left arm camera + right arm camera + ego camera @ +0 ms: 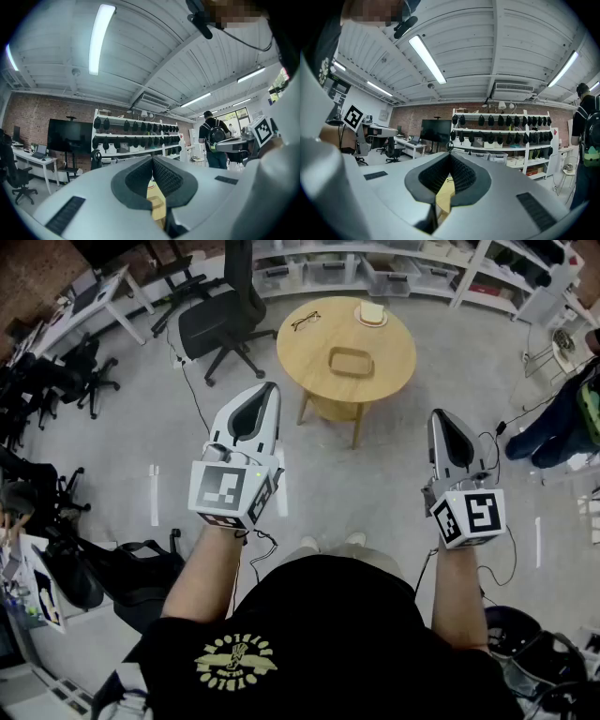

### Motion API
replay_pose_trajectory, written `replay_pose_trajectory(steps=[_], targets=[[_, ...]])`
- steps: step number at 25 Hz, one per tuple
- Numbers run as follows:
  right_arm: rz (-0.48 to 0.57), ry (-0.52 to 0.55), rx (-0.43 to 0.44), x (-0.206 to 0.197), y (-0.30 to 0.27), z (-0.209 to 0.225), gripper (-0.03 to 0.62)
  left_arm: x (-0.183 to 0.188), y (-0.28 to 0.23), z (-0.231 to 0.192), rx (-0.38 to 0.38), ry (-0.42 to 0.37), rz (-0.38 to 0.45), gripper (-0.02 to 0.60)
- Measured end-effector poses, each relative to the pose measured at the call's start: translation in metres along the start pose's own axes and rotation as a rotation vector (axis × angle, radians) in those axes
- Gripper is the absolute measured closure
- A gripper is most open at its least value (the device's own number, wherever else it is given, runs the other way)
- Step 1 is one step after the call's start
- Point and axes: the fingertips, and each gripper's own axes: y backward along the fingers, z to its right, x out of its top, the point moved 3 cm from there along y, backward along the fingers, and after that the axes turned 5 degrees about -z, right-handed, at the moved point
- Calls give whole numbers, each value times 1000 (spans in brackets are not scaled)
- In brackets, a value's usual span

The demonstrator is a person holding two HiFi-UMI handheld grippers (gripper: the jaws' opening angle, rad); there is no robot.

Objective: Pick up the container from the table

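Note:
A shallow oval wooden container lies in the middle of a round wooden table ahead of me. Both grippers are held level, short of the table and apart from it. My left gripper is shut with nothing between its pads; in the left gripper view its jaws meet, with a strip of the table below them. My right gripper is shut and empty too; the right gripper view shows its jaws pressed together above a sliver of the table.
On the table also lie a pair of glasses and a small round plate with a pale item. A black office chair stands left of the table. Shelves line the back. A person stands at right.

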Motion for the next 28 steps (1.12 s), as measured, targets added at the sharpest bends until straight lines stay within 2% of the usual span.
replay_pose_trajectory(steps=[5,11,19,28], targets=[[-3,3,-12,-1,6,-26,580,-2,20,-10,-17,-5,18,563],[-1,-22,-39,-3,12,-38,579,-11,29,-15,-41,5,21,564],[3,-37,-60,-1,10,-30,579,-12,26,-24,-39,4,21,563],[4,-29,0,-11,-14,-16,579,-27,9,-35,-10,22,-8,565]])
